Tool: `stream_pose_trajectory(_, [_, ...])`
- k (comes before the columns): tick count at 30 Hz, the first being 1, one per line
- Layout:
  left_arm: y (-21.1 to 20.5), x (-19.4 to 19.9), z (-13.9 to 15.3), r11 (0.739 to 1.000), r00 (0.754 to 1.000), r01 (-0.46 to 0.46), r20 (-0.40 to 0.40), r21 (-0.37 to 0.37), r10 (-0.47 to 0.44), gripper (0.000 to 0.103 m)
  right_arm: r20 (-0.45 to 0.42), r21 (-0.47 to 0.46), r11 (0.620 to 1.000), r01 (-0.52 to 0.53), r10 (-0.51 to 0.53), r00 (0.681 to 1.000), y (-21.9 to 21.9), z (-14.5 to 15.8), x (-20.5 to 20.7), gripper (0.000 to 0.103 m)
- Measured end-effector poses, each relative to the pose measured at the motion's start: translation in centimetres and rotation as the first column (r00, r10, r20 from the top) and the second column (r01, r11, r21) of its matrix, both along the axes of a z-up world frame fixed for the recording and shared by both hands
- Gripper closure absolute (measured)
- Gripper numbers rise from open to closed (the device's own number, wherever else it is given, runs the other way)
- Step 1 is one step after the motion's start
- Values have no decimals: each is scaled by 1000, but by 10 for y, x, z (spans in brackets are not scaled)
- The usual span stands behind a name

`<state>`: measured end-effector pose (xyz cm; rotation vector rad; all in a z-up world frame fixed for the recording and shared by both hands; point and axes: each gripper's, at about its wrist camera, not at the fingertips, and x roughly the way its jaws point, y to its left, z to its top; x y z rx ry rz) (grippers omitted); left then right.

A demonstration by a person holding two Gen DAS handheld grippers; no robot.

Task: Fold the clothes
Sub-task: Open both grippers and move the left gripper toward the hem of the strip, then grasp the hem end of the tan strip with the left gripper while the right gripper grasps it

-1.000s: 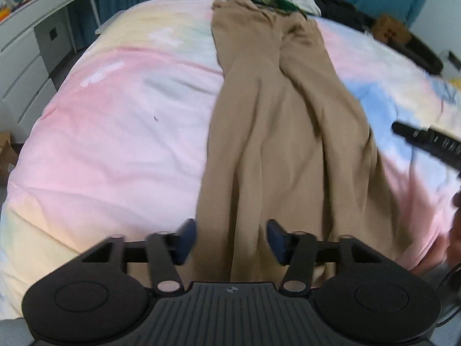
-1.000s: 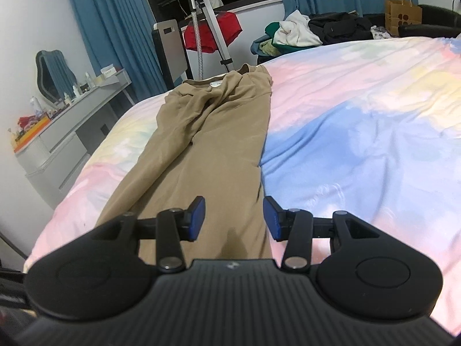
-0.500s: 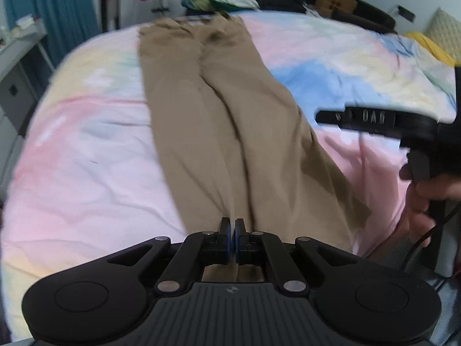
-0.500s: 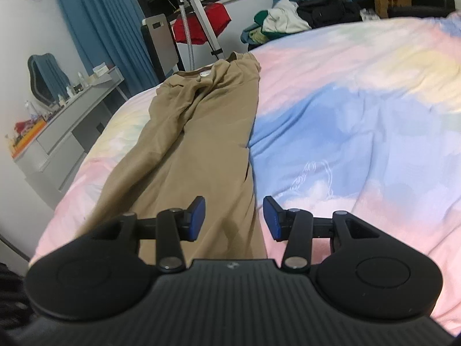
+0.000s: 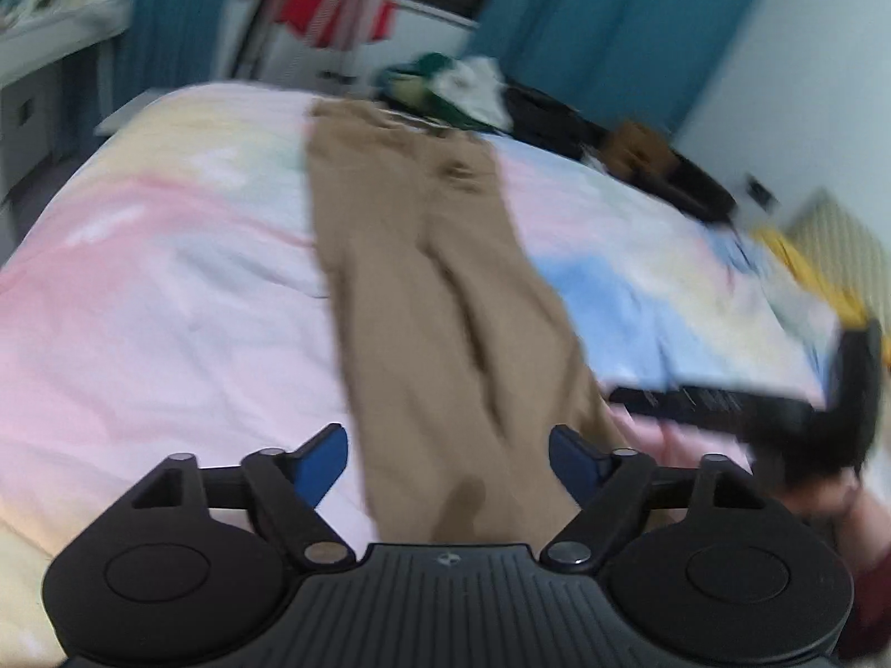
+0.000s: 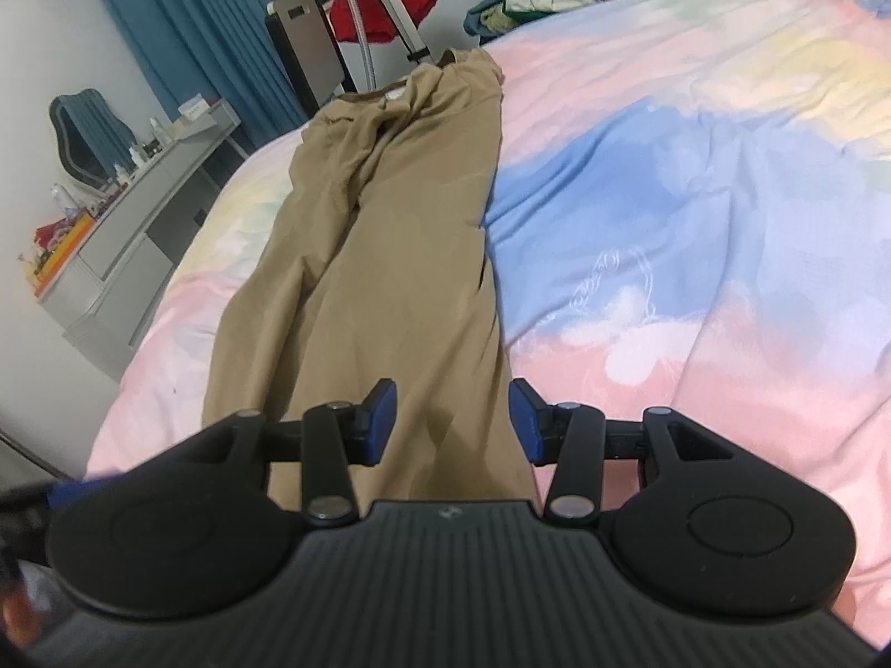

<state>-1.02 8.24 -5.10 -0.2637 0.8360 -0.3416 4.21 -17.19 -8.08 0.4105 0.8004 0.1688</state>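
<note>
Trousers (image 6: 384,256): tan pair, laid flat on the bed (image 6: 696,222), long axis running straight away from both cameras. Waistband at the far end, leg hems at the near edge right under the tools. Legs side by side, touching along the inner seam, not yet folded over each other.

Left hand-held gripper (image 5: 448,459): jaws spread wide, holding nothing, fabric of the hem end visible between the blue pads (image 5: 320,459). The left view is motion-blurred, so I can't tell whether the pads touch the cloth.

Right hand-held gripper (image 6: 451,420): jaws also apart, empty, hanging over the hem of the leg nearest the blue patch of the bedspread. It also shows in the left view (image 5: 718,403), off to the right of the trousers.

Judgement: both tools sit at the hem end, about equally near. The next grab is likely one hem each, then carry along the long axis toward the waistband. Risk: pinching the bedspread with the cloth.
</note>
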Motion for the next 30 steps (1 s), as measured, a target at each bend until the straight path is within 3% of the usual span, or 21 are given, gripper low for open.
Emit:
stream_pose_trajectory(1, [7, 7, -8, 999, 999, -24, -42, -26, 23, 24, -20, 3, 1000, 0, 0, 1000, 0, -3, 1, 54])
stream_pose_trajectory(3, [14, 25, -27, 996, 985, -35, -172, -81, 21, 27, -69, 6, 1000, 4, -4, 998, 1, -10, 3, 43])
stream_pose_trajectory(5, [18, 36, -39, 993, 971, -42, -237, -110, 14, 29, -124, 11, 1000, -1, 2, 992, 4, -18, 6, 41])
stream_pose_trajectory(8, [13, 41, -44, 990, 966, 22, -253, -142, -58, 29, -188, 44, 997, -63, 70, 980, 13, -26, 9, 41])
stream_pose_trajectory(11, [5, 42, -55, 982, 942, 91, -306, -167, -139, 35, -209, 8, 995, -102, 101, 973, 26, -27, 4, 42])
stream_pose_trajectory(17, [2, 37, -63, 977, 918, 133, -352, -169, -185, 60, -240, -53, 983, -173, 156, 958, 48, -18, -20, 42])
stream_pose_trajectory(23, [3, 42, -70, 981, 916, 140, -357, -135, -180, 87, -298, -158, 952, -262, 207, 932, 71, -18, -41, 42])
stream_pose_trajectory(25, [-1, 39, -70, 982, 922, 130, -348, -138, -171, 91, -308, -205, 935, -289, 219, 926, 80, -20, -42, 47])
stream_pose_trajectory(26, [1, 37, -69, 982, 925, 128, -340, -141, -170, 92, -311, -237, 925, -297, 218, 925, 84, -20, -42, 56])
stream_pose_trajectory(27, [3, 36, -67, 981, 929, 124, -331, -147, -167, 92, -311, -275, 913, -301, 211, 927, 87, -20, -42, 76])
stream_pose_trajectory(28, [6, 34, -65, 980, 933, 115, -321, -162, -163, 93, -311, -314, 900, -303, 204, 928, 91, -20, -42, 86])
stream_pose_trajectory(30, [19, 29, -58, 975, 941, 92, -302, -202, -152, 94, -285, -339, 893, -297, 203, 937, 92, -13, -46, 95])
